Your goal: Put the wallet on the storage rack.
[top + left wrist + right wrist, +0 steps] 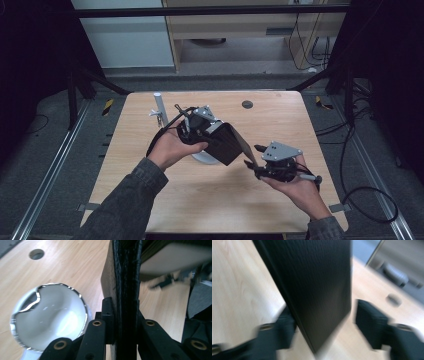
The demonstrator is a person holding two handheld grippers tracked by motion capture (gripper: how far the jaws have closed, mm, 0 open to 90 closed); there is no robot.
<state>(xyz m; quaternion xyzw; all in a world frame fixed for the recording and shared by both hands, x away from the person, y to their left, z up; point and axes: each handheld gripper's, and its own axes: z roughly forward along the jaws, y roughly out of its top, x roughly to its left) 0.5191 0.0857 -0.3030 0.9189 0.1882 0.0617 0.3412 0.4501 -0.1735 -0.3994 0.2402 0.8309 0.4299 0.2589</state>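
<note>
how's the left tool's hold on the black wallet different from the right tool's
The left tool has its jaws pressed on both faces of the black wallet, gripping its edge; the right tool stands open, with a gap between one jaw and the wallet's flap.
In the high view the left tool sits over the wallet's body near the table's middle; the right tool is lower, at the hanging flap's end.
Both are hand-held and point at the same wallet.

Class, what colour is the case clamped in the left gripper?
Black case, textured like leather; the left gripper view shows it best.
</note>
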